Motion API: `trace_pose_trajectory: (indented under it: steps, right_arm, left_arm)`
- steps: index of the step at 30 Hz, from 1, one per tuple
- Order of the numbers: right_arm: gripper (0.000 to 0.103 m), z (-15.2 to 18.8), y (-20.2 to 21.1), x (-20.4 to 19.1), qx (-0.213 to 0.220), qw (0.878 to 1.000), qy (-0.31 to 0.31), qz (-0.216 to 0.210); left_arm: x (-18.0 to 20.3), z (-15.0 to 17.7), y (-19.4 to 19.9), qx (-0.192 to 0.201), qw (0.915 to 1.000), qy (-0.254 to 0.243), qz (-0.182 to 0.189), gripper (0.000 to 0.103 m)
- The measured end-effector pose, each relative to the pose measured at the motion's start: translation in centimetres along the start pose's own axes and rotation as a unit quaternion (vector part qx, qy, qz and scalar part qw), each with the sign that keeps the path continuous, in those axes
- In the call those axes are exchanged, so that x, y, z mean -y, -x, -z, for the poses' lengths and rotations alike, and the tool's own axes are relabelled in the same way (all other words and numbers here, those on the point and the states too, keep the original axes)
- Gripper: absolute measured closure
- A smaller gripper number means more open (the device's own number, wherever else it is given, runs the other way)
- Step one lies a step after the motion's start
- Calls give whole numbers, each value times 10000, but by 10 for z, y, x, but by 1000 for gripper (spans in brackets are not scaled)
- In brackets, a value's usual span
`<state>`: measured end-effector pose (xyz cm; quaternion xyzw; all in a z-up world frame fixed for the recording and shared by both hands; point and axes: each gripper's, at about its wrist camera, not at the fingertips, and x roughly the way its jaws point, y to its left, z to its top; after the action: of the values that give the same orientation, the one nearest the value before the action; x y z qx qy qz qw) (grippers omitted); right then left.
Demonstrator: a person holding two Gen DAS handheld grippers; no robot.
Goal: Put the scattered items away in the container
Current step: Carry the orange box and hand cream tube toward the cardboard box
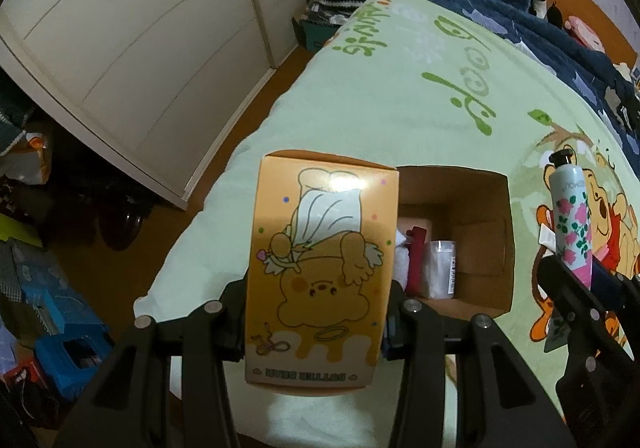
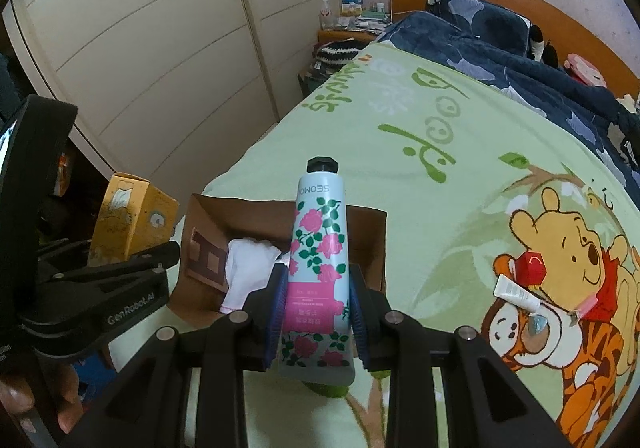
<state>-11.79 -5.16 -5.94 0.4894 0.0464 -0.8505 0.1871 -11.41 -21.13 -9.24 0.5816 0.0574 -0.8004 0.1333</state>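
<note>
Two claws | left claw (image 1: 316,312) clamps orange box (image 1: 320,268) | right claw (image 2: 318,312) clamps tube (image 2: 318,268)

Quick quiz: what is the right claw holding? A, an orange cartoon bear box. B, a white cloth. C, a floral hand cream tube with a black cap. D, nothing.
C: the right claw is clamped on the floral hand cream tube, its black cap pointing away above the cardboard box.

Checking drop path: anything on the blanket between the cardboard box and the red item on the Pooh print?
Bare green blanket between the cardboard box and the red item; right wrist view shows it.
</note>
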Motion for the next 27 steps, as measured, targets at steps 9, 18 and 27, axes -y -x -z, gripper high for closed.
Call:
trace_pose_trajectory:
  steps: [9, 18, 27]
  right_arm:
    - [74, -1, -10, 1, -115, 9999, -13, -54]
    - [74, 18, -4, -12, -185, 9993, 237, -201]
    - [74, 41, 6, -23, -291, 9987, 306, -303]
  left_arm:
    - [5, -3, -7, -67, 10000, -3, -19, 57]
    - [-3, 31, -8, -271, 9996, -109, -65, 57]
    - [2, 61, -4, -398, 9989, -263, 30, 57]
